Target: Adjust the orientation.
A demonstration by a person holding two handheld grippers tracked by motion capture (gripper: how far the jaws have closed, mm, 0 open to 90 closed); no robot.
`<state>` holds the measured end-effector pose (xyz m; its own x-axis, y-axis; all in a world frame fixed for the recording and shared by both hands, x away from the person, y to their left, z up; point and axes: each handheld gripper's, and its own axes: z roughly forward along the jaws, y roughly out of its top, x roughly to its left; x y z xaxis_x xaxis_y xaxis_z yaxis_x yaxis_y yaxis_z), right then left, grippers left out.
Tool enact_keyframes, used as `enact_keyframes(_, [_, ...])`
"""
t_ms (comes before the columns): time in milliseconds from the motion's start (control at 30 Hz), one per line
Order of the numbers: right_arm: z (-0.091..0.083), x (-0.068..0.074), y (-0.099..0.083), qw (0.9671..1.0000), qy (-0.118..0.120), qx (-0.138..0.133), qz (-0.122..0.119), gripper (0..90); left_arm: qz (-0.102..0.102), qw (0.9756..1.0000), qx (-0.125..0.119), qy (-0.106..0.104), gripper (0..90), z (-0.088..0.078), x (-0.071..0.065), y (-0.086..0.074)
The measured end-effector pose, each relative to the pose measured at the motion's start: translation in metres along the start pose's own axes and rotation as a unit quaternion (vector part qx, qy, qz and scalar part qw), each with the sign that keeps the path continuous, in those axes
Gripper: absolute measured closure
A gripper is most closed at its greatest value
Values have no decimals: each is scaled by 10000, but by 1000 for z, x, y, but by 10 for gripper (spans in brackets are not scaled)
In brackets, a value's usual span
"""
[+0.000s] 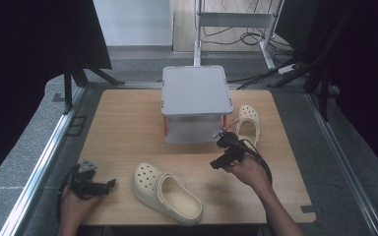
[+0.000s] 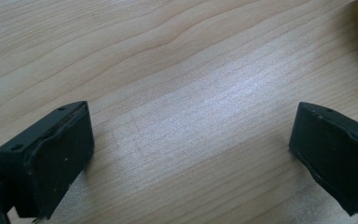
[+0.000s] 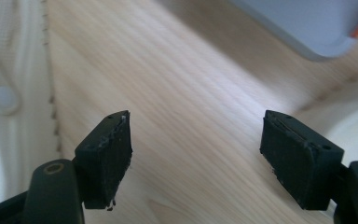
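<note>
two cream clogs, far clog (image 1: pixel 247 124) half hidden behind box (image 1: pixel 196 103), right hand-held gripper (image 1: pixel 220 156) spread empty, left hand-held gripper (image 1: pixel 109 183) spread

A pale wooden surface (image 1: pixel 128 128) stands on grey floor (image 1: pixel 24 147); black curtains (image 1: pixel 24 34) flank a metal frame (image 1: pixel 236 19) behind, cables (image 1: pixel 248 37) trailing.

Probably a lab: black curtains (image 1: pixel 24 44), floor cables (image 1: pixel 256 39).
</note>
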<state>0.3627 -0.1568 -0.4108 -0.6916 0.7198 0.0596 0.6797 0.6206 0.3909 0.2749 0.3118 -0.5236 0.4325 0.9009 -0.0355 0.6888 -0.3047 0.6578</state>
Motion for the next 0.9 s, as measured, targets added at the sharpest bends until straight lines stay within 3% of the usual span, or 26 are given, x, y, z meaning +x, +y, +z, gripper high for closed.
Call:
enact_keyframes(400, [-6,-51,-4,9975,-413,-123,560,250,-1,10000,2,1,0,0,0,0])
enact_keyframes(900, [2,-109,15,9880,-760,-250,1322,284,-1,10000,2,-2,0,0,0,0])
